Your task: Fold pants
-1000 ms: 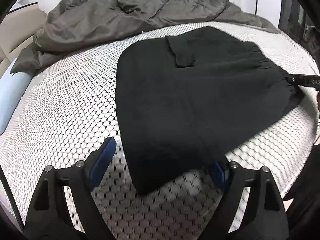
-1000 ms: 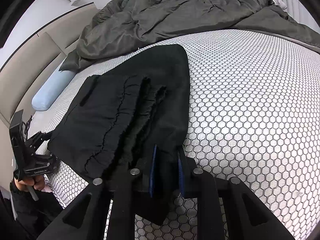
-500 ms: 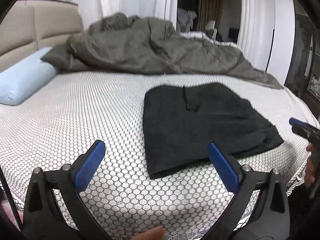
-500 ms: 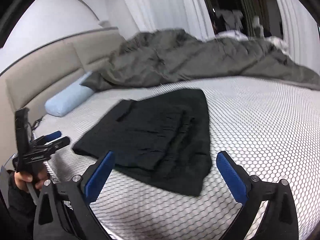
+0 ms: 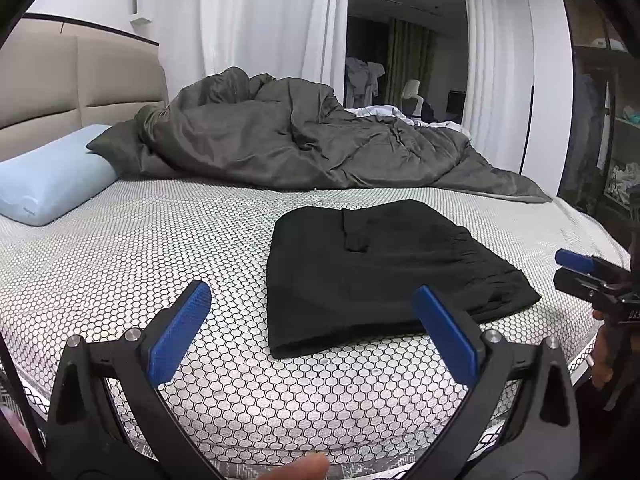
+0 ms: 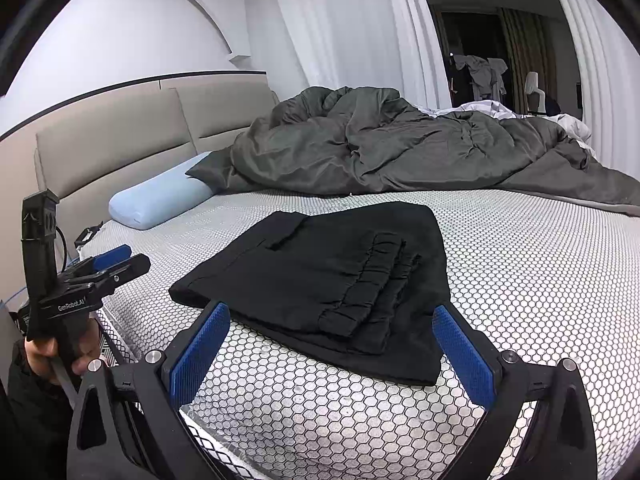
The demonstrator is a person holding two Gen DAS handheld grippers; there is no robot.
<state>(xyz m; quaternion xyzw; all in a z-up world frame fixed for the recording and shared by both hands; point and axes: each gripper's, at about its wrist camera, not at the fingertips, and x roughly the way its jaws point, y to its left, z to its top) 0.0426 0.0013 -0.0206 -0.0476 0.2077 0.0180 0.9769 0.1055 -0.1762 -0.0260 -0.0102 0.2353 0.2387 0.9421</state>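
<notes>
Black pants (image 5: 376, 272) lie folded into a flat rectangle on the bed, seen from the other side as pants (image 6: 332, 276) with the gathered waistband stacked on top near the front edge. My left gripper (image 5: 316, 312) hovers open just short of the pants' near corner, nothing between its blue pads. My right gripper (image 6: 332, 332) is open too, held back from the waistband end, its fingers empty. The left gripper (image 6: 116, 262) shows at the left edge of the right wrist view, and the right gripper (image 5: 576, 268) at the right edge of the left wrist view.
The bed (image 5: 120, 264) has a white honeycomb-patterned cover. A crumpled grey duvet (image 5: 304, 140) fills the far side. A pale blue pillow (image 5: 48, 176) lies by the beige headboard (image 6: 120, 140). White curtains and a dark doorway stand behind.
Both grippers let go of the pants and opened wide. Both drew back and rose from the bed, tilting up so the room now shows. The pants stay folded on the cover.
</notes>
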